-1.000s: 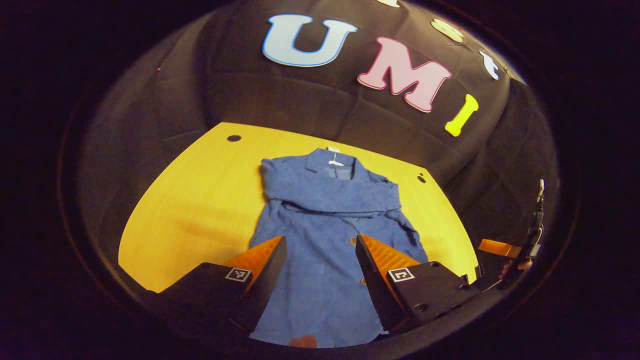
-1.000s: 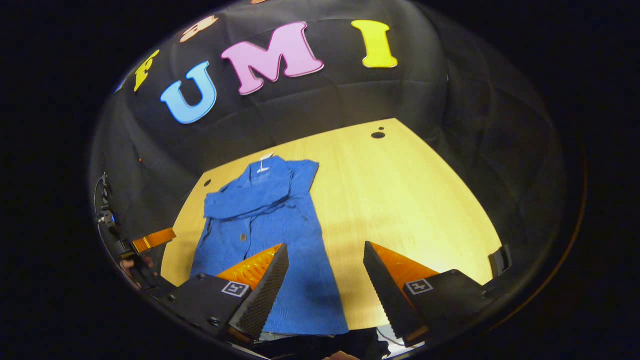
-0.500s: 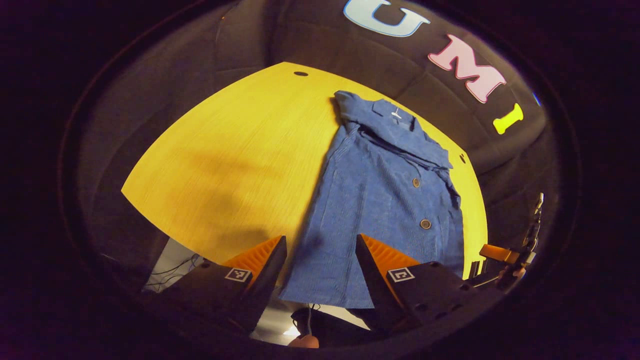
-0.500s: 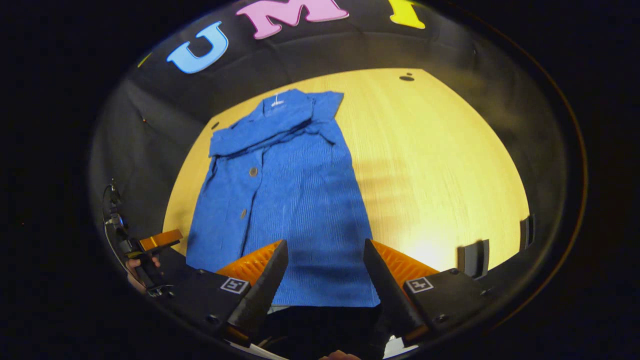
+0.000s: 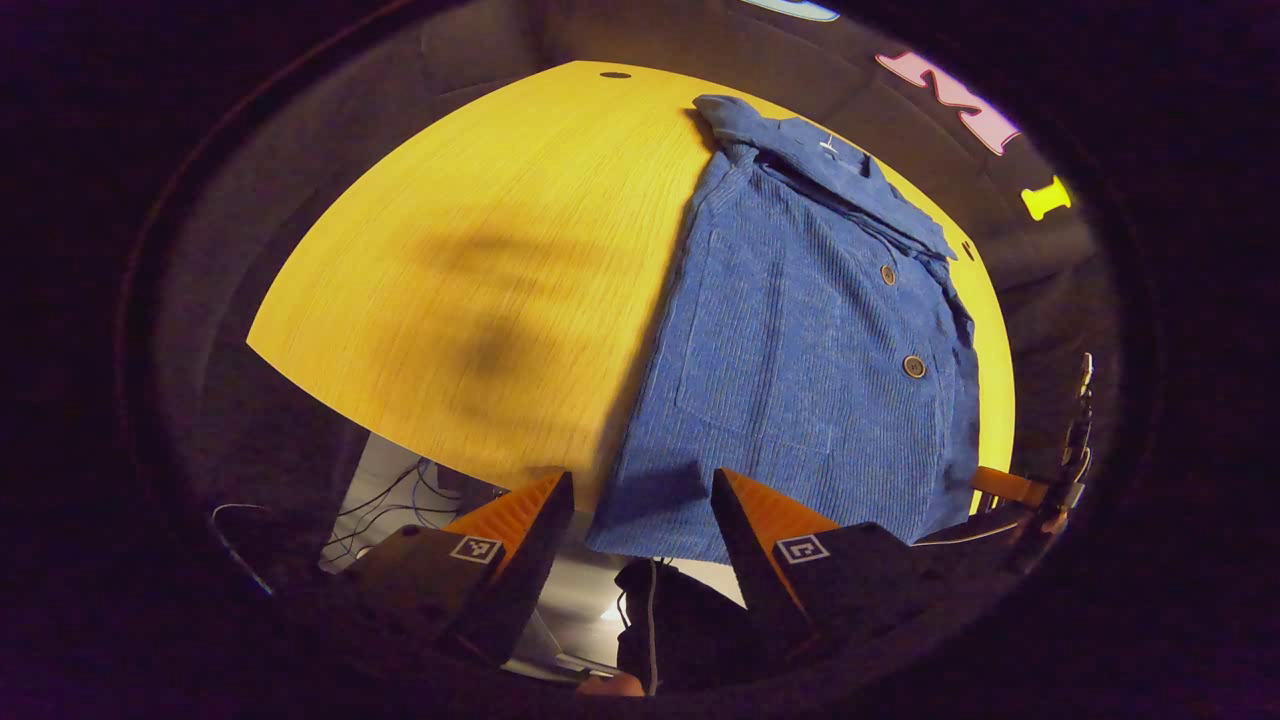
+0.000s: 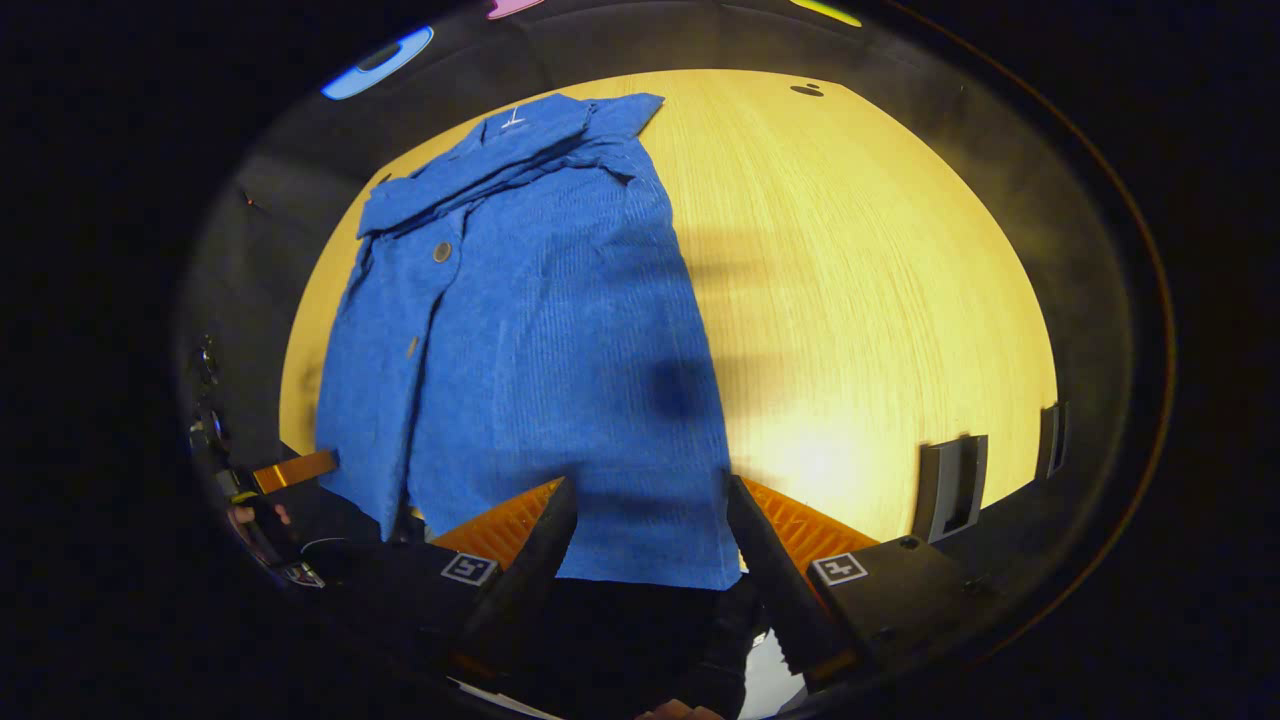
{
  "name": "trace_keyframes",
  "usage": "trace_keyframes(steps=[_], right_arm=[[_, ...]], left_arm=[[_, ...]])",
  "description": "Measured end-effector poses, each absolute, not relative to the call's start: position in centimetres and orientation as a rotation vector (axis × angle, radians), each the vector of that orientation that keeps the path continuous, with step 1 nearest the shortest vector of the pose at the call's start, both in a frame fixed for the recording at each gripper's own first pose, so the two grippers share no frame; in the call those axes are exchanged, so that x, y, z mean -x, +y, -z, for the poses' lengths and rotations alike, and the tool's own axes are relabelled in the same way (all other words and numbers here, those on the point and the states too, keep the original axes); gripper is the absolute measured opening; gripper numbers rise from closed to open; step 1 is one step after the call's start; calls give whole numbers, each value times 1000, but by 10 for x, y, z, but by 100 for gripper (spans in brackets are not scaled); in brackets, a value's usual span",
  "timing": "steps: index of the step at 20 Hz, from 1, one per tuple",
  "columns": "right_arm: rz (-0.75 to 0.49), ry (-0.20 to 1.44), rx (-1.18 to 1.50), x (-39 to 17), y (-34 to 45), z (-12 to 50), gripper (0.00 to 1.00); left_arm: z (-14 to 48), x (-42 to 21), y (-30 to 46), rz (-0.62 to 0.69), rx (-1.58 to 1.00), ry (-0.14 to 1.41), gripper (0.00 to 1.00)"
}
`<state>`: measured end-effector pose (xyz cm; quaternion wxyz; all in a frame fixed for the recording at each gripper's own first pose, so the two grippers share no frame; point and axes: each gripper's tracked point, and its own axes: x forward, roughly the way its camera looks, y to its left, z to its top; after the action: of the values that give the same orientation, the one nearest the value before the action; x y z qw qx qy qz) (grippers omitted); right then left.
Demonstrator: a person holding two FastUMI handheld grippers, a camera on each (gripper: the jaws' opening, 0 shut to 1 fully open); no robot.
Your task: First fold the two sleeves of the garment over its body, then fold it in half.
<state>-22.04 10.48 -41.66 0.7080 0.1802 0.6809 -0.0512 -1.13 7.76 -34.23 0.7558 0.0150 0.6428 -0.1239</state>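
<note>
**Operator:** Two grippers, both with fingers spread and nothing between them; I note the left gripper (image 5: 642, 492) just short of the near hem of the garment (image 5: 810, 330), at the hem's left corner; its fingertips sit apart from the cloth as far as I can tell.

**Inspector:** And the right?

**Operator:** I see the right gripper (image 6: 650, 497) at the hem's right corner; the garment (image 6: 540, 330) hem passes between the two open fingers; whether either pad touches cloth, I cannot tell.

**Inspector:** Position of the garment?

**Operator:** Flat on the wooden table (image 5: 480, 250), collar at the far side, hem at the near edge; both sleeves (image 6: 480, 165) lie folded across the chest just below the collar; the button (image 5: 913, 366) front faces up.

**Inspector:** Any readable writing?

**Operator:** A small white tag (image 6: 512, 119) at the collar, too small to read; each finger block carries a square black-and-white marker (image 5: 802, 549), a pattern and no text.

**Inspector:** Anything else?

**Operator:** In the right gripper view, the other gripper's orange finger (image 6: 293, 470) shows at the left, with a hand (image 6: 258, 520) below it.
</note>
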Motion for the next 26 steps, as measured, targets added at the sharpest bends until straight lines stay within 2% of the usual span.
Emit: trace_keyframes(steps=[8,9,10,12,13,14,20,21,23,26], right_arm=[[165,1593,-296,246,96,436,99],[177,1598,-304,248,95,439,89],[190,1597,-314,249,94,437,99],[214,1595,-328,250,95,438,100],[220,1590,-330,249,95,440,95],[218,1591,-329,249,97,440,100],[210,1623,-337,248,100,438,98],[202,1625,-336,247,104,439,89],[170,1625,-337,242,114,439,60],[105,1646,-402,239,131,437,11]], left_arm=[[349,21,78,263,-187,1451,83],[351,19,78,263,-206,1445,83],[351,20,79,264,-228,1447,83],[350,20,77,257,-242,1446,83],[350,21,77,249,-233,1453,83],[350,20,77,243,-224,1453,84],[352,21,77,236,-225,1456,83],[352,22,77,239,-231,1465,83],[354,22,75,229,-193,1491,78],[349,24,67,296,-90,1544,6]])
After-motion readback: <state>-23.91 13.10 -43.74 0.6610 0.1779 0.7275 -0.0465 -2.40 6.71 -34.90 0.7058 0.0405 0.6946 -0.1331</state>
